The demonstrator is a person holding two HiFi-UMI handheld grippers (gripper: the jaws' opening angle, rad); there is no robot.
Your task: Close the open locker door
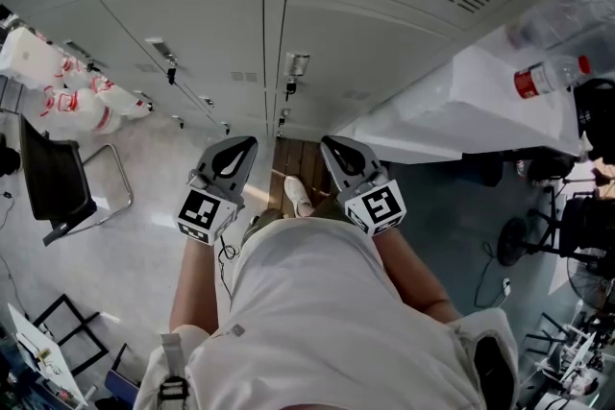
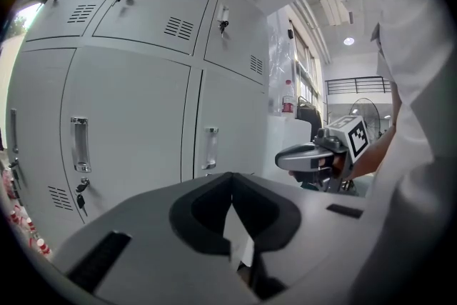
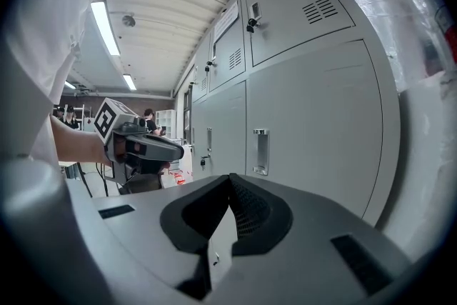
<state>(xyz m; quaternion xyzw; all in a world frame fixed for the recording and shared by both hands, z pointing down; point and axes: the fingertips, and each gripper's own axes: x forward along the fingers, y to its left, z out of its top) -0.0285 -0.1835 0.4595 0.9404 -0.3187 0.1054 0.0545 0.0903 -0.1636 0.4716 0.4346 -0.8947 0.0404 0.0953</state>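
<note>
A bank of grey lockers (image 1: 192, 34) fills the far side of the head view. Every door I can see lies flush with its neighbours, and no door stands ajar in any view. Chrome handles (image 2: 79, 143) with keys hanging below them sit on the doors. My left gripper (image 1: 235, 151) and right gripper (image 1: 338, 151) are held side by side close to my body, short of the lockers. Both are shut with nothing between the jaws. The left gripper view shows the right gripper (image 2: 308, 157), and the right gripper view shows the left gripper (image 3: 151, 147).
A table under a white cover (image 1: 461, 110) stands at the right against the lockers, with a red-capped bottle (image 1: 548, 77) on it. A black chair (image 1: 58, 182) and red-and-white bags (image 1: 67, 101) are at the left. A floor fan (image 1: 524, 240) stands at the right.
</note>
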